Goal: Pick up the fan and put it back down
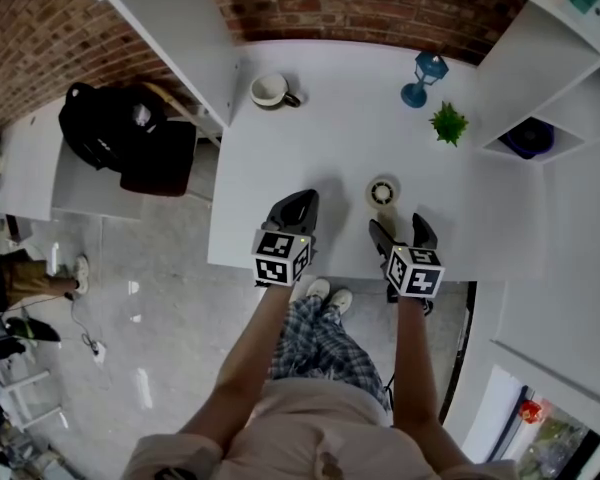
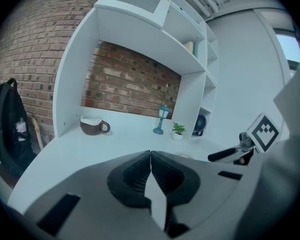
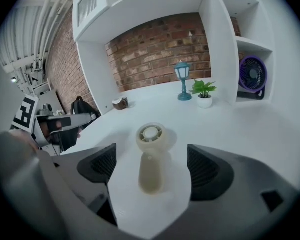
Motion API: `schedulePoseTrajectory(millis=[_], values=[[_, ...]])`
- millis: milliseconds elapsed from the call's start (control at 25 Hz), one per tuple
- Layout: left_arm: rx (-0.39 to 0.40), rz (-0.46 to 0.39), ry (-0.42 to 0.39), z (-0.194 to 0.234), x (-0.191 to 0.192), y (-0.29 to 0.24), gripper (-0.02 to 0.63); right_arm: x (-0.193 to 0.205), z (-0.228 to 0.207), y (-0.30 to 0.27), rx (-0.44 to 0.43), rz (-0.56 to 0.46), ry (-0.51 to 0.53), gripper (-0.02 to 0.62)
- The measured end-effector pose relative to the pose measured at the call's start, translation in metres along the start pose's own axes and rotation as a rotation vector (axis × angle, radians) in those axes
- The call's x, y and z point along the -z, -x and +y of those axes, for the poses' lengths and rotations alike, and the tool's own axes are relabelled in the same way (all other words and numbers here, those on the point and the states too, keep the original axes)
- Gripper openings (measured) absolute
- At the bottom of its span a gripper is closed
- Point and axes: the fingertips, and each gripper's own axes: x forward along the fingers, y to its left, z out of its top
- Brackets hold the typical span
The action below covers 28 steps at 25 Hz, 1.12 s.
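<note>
- L gripper (image 1: pixel 300 206): jaws pressed together, nothing betw them; hovers at the desk (image 1: pixel 330 138) front edge, prob. parked out of the way.
- Fan (image 1: pixel 384 192): lies flat on desk, head away, handle pointing back at the R gripper, so an easy grab.
- R gripper (image 1: pixel 401 228): jaws spread wide either side of handle, pads not touching; fan rests free.

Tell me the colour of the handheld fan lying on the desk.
Cream, off-white, head and handle alike. The handheld fan shows best in the right gripper view.
</note>
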Motion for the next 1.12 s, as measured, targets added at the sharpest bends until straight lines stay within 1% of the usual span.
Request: schedulePoseTrajectory(millis=[80,320,480,520,760,1120], values=[[0.0,-0.013,-0.005,-0.001,-0.006,0.003,0.028,-0.011,-0.001,0.007,0.002,-0.04,-0.005,0.438],[-0.003,-0.059,-0.025,0.0,-0.036,0.021,0.028,-0.051,-0.01,0.047,0.048,-0.214,-0.01,0.25],[-0.001,-0.098,-0.045,-0.002,-0.06,0.034,0.028,-0.075,-0.013,0.075,0.079,-0.305,-0.003,0.169],[0.002,-0.109,-0.052,-0.003,-0.066,0.038,0.028,-0.08,-0.014,0.082,0.087,-0.326,0.0,0.141],[0.025,-0.162,-0.103,-0.019,-0.096,0.057,0.028,-0.106,-0.019,0.125,0.129,-0.443,0.01,0.057],[0.055,-0.238,-0.145,-0.038,-0.131,0.085,0.028,-0.134,-0.023,0.186,0.186,-0.576,0.03,0.025]])
